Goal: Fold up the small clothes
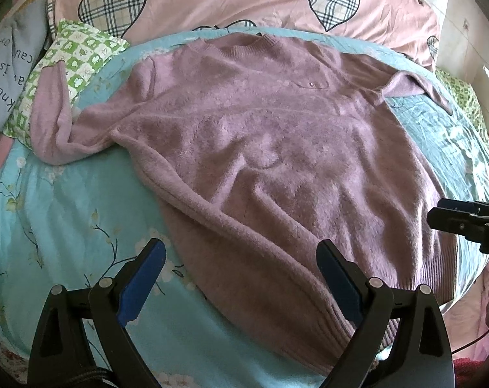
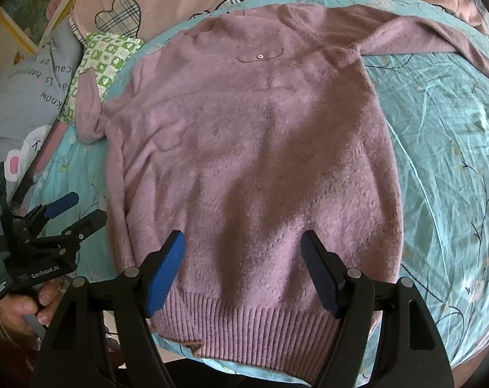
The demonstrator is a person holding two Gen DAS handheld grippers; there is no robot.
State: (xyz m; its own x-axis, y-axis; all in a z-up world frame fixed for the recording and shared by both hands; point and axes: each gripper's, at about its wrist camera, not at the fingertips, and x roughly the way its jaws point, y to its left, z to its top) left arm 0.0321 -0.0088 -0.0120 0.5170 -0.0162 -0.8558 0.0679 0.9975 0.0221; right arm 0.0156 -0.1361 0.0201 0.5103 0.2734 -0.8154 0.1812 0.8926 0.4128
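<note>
From the left wrist view, a teal floral bedspread (image 1: 66, 213) covers the bed, with a pink pillow (image 1: 231, 0) bearing checked hearts across the top of the frame and a green checked cushion (image 1: 72, 64) at upper left. The mauve sweater (image 1: 260, 148) lies flat in the middle, one sleeve draped onto that cushion. The left gripper (image 1: 241, 274) stands wide open at the bottom, holding nothing. The right gripper (image 1: 467, 223) is cut off at the right edge.

From the right wrist view, the sweater (image 2: 254, 161) fills the centre, its ribbed hem (image 2: 244, 326) at the bottom and partly hidden behind the fingers. The right gripper (image 2: 241, 265) gapes open over it, empty. At lower left the left gripper (image 2: 79, 210) is parted. A grey printed cushion (image 2: 27, 90) lies at the left, its lettering hard to read.
</note>
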